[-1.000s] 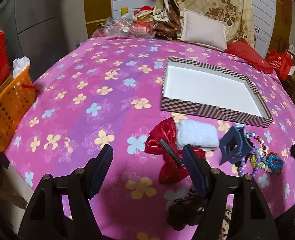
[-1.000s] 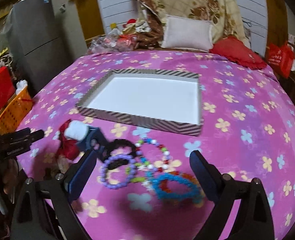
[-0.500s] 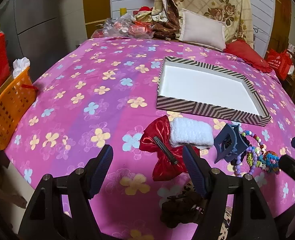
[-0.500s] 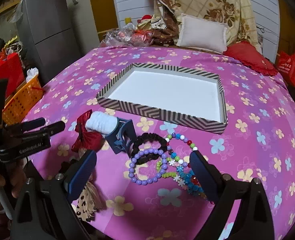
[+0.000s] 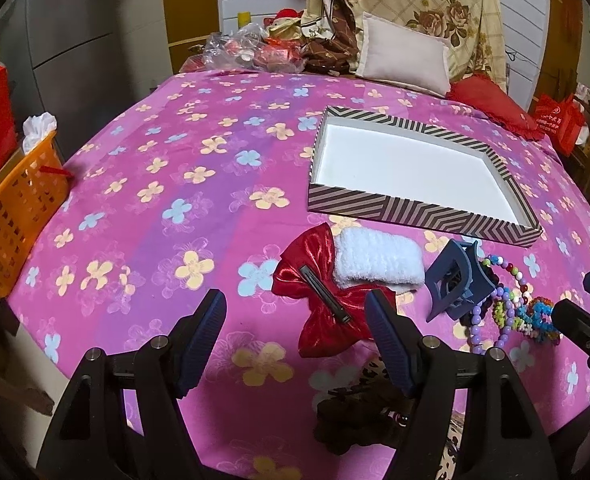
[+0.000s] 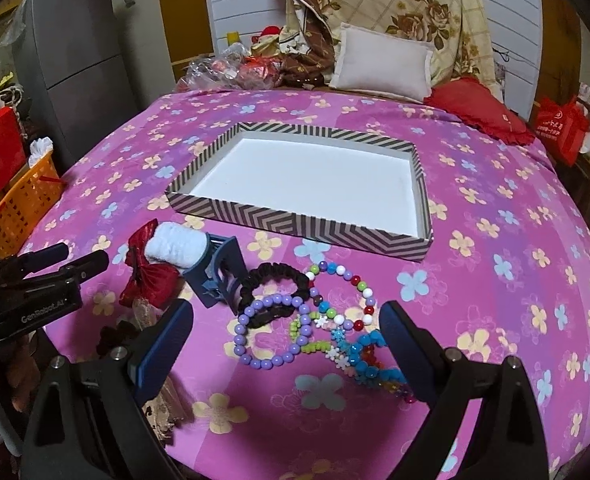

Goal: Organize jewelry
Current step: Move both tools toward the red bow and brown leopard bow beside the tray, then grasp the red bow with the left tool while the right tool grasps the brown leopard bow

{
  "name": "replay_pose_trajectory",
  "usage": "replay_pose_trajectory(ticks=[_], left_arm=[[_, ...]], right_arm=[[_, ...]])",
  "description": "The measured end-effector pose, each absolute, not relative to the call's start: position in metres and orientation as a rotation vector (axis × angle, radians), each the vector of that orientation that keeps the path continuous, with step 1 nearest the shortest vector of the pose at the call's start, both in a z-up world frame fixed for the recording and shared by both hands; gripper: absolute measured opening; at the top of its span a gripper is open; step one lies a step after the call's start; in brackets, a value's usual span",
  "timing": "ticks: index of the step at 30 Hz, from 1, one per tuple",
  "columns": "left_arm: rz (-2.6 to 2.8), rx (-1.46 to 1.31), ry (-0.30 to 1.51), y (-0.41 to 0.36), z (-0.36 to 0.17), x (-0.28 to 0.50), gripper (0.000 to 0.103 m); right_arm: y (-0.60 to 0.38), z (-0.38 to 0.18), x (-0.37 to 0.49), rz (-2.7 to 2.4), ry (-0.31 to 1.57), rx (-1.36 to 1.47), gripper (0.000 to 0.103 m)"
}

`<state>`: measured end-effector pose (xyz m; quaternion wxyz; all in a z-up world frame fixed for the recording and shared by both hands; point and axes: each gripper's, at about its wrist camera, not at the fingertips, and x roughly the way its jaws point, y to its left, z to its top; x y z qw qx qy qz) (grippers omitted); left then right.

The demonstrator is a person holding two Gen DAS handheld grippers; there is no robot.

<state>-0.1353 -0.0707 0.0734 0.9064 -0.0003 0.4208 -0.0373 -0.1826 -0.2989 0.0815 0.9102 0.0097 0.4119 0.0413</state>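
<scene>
A striped tray with a bare white floor lies on the pink flowered cloth. In front of it lie a red bow clip, a white fluffy band, a blue claw clip, a black scrunchie, a purple bead bracelet and several coloured bead pieces. My left gripper hangs open just before the bow. Over the bracelets my right gripper is open too, holding nothing.
An orange basket stands off the left edge. Pillows and plastic bags pile at the far end. A dark brown hair piece lies at the near edge. A grey fridge stands far left.
Both grippers pulled back and rose slightly, so the jewelry pile sits farther ahead in each view. The right view steadied from a blurred swing. Nothing was picked up.
</scene>
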Motion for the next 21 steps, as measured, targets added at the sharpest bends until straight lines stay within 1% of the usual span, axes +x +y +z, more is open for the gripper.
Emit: replay_pose_trajectory(ticks=[21], left_arm=[[-0.07,-0.03,0.917,-0.067,0.062,-0.126,0.07]], right_arm=[[-0.292,0.072,-0.173,0.102,0.898,0.027,0.096]])
